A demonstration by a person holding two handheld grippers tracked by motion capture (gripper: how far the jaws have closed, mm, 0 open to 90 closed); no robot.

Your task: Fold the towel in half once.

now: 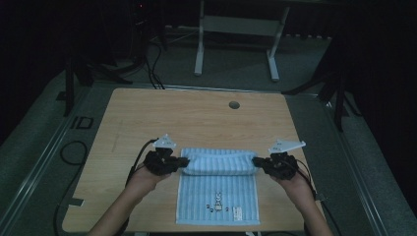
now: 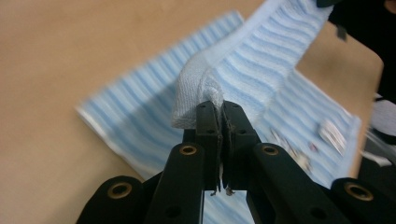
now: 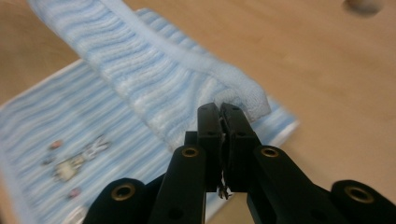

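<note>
A light blue striped towel lies on the wooden table, its far edge lifted and folded toward me. My left gripper is shut on the towel's far left corner. My right gripper is shut on the far right corner. The raised edge stretches between the two grippers above the flat part. A small printed figure and a label show near the towel's front edge. In the right gripper view the same print lies on the flat layer below the fold.
A round hole sits in the table near its far edge. Black cables trail on the floor at the left. A white table frame stands beyond the table. Bare wood lies on both sides of the towel.
</note>
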